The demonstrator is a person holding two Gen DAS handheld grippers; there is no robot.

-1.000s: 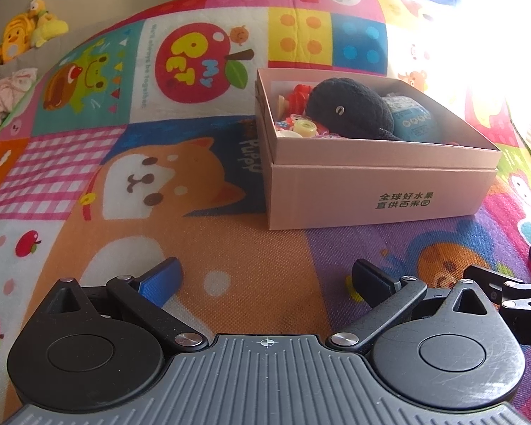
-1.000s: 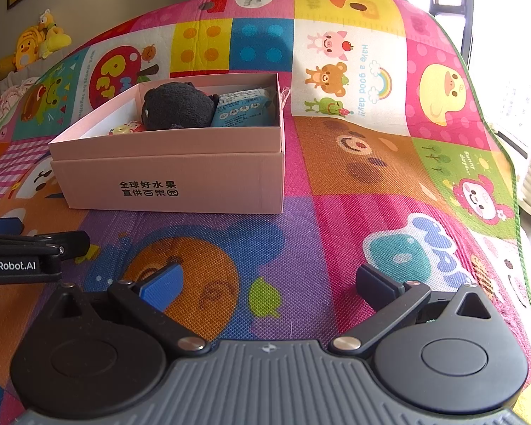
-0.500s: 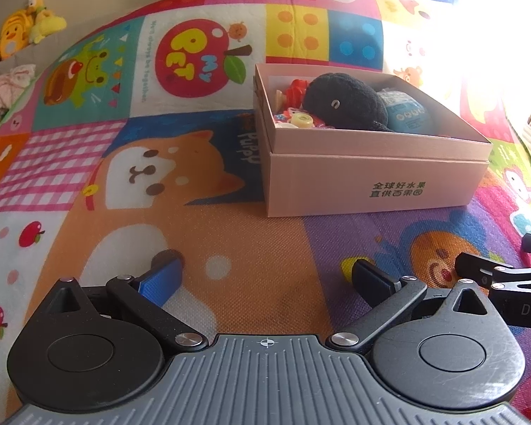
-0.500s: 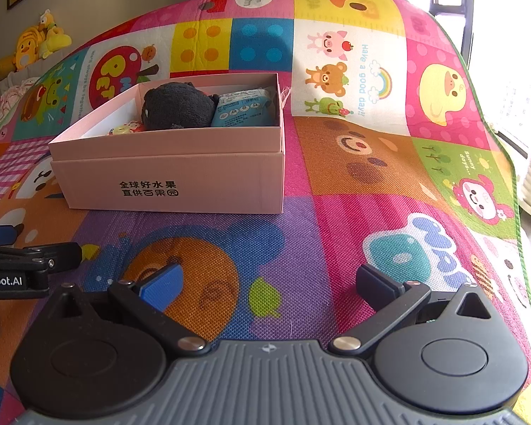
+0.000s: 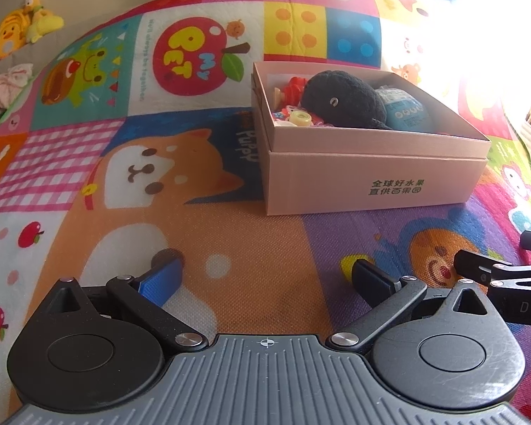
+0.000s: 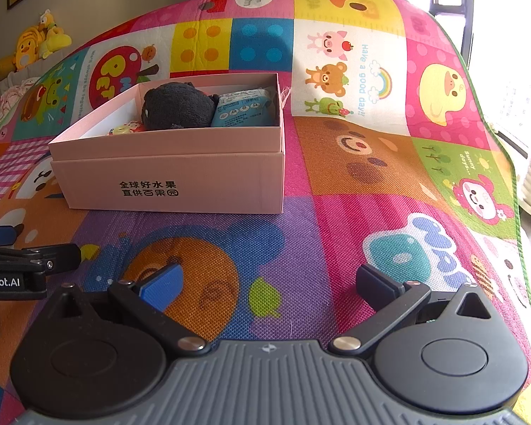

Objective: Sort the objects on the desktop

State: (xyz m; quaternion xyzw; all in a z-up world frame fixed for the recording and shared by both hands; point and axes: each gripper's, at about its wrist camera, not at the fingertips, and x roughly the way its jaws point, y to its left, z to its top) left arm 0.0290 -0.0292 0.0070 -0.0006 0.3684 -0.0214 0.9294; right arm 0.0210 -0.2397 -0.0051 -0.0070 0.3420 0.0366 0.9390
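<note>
Plush toy (image 5: pixel 343 101) in box (image 5: pixel 371 184)

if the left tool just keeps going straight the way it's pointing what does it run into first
Most likely the pink box: the left tool, open and empty, points over bare mat toward the box's left front corner. Depth is unclear, so it could slip past.

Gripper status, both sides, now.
Left gripper: open, holding nothing, above the play mat.
Right gripper: open, holding nothing.
</note>
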